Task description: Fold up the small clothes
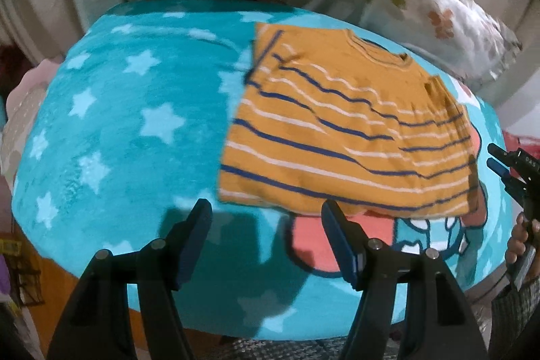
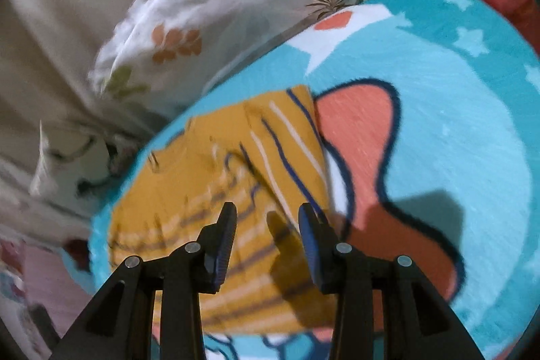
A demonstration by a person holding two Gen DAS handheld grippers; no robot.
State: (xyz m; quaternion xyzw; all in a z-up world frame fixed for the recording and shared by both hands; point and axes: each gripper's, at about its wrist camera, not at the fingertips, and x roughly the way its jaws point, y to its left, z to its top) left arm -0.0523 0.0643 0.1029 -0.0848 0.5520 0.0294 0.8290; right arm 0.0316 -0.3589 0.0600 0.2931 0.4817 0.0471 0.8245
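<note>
Your left gripper and right gripper hang empty, jaws apart, above the soft, light striped shirt; pinch its lower-frame hem corners.

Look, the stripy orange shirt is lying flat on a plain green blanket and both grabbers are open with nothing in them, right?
Almost. The blanket is not plain green: it is turquoise with pale stars and a cartoon picture, as the left wrist view shows. The rest holds: the stripy orange shirt lies flat on it, and the left gripper and right gripper are both open with nothing in them.
</note>
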